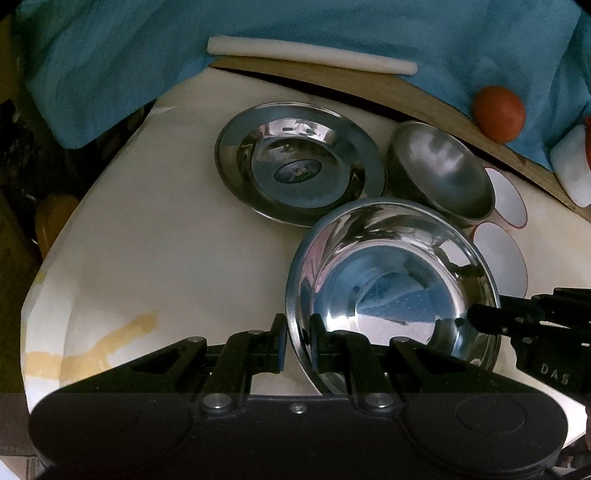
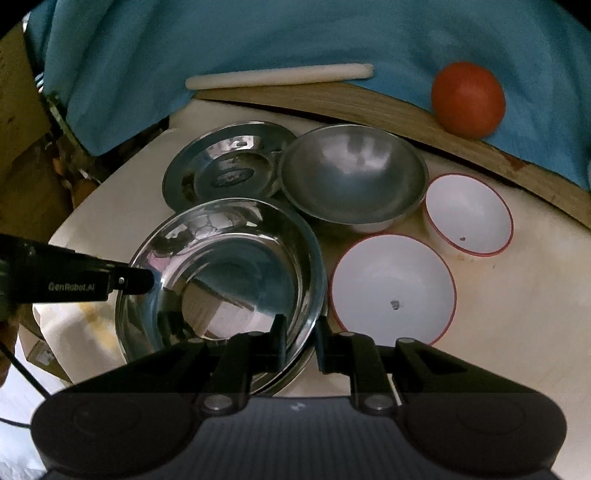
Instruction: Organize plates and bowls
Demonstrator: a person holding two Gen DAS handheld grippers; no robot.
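A shiny steel bowl (image 1: 391, 291) (image 2: 221, 273) is near the front of the cream table. My left gripper (image 1: 298, 341) is shut on its left rim, one finger inside, one outside. My right gripper (image 2: 300, 341) is shut on its right rim; it shows in the left wrist view (image 1: 480, 319) too. Behind it lie a rimmed steel plate (image 1: 299, 170) (image 2: 225, 170) and a matte steel bowl (image 1: 439, 173) (image 2: 352, 177). Two white bowls with red rims stand to the right, one nearer (image 2: 393, 288) and one farther (image 2: 469, 214).
A blue cloth (image 1: 295, 29) covers the back. A white rolling pin (image 2: 279, 75) lies on a wooden board (image 2: 369, 107). A red tomato (image 2: 467, 99) sits at the back right. The table's left edge (image 1: 40, 280) drops off to dark clutter.
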